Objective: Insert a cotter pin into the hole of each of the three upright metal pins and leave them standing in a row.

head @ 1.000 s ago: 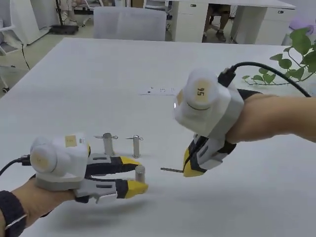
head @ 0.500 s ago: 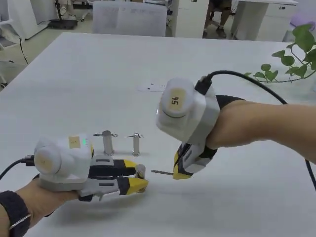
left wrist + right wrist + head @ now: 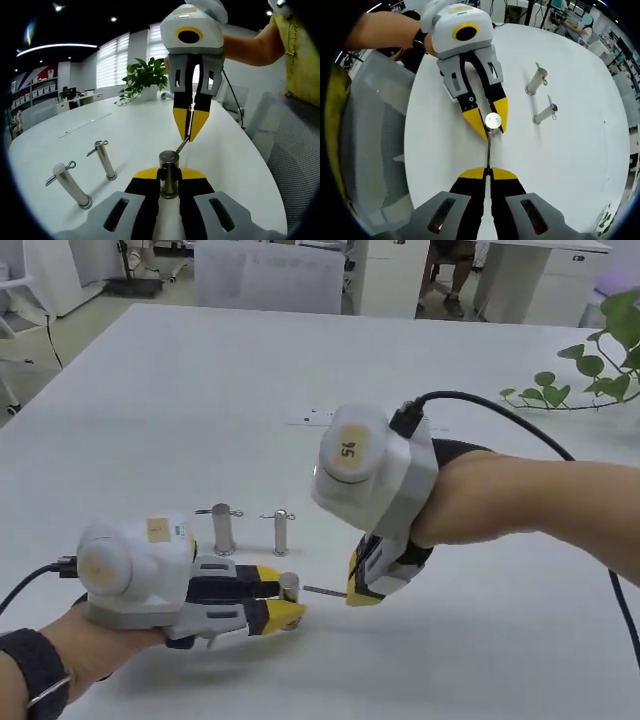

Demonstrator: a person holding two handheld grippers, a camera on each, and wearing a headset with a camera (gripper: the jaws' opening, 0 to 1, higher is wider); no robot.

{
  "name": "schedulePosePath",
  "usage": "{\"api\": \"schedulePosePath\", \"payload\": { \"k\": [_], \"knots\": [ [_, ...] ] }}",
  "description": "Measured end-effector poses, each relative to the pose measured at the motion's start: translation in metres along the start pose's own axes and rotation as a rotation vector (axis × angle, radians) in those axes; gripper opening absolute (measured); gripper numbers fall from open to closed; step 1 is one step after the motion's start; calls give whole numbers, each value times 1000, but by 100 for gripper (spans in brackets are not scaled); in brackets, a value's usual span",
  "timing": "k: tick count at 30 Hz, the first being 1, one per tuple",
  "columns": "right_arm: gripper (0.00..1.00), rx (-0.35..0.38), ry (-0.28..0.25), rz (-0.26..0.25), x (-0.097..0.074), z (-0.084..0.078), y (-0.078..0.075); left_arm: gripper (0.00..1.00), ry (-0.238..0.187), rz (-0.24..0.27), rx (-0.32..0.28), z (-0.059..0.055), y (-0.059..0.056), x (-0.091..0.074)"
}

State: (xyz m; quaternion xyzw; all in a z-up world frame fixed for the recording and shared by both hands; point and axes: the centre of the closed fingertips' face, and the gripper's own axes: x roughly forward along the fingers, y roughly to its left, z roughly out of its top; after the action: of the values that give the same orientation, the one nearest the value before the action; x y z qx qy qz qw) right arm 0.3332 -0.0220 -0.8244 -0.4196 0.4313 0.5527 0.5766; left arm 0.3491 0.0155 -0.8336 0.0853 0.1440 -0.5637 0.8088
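The head view looks forward and down from above the near side of the white surface [image 3: 200, 390]. The left gripper view sits low, almost level with the surface. It looks along its own fingers [image 3: 142, 197], past the gripped metal pin [image 3: 169, 172], straight at the right gripper [image 3: 191, 135], which is very near. The right gripper view looks steeply down along its held cotter pin [image 3: 489, 150] onto the left gripper [image 3: 492, 134], just as near. All three views share that metal pin and the two other upright pins [image 3: 223, 528] beside it.
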Motion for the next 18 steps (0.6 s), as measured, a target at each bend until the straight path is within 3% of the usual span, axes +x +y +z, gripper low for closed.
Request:
{"api": "schedulePosePath", "payload": {
  "k": [18],
  "knots": [
    [3, -4, 14, 9, 2, 4, -1, 12, -4, 21, -2, 0, 1, -2]
  ]
}}
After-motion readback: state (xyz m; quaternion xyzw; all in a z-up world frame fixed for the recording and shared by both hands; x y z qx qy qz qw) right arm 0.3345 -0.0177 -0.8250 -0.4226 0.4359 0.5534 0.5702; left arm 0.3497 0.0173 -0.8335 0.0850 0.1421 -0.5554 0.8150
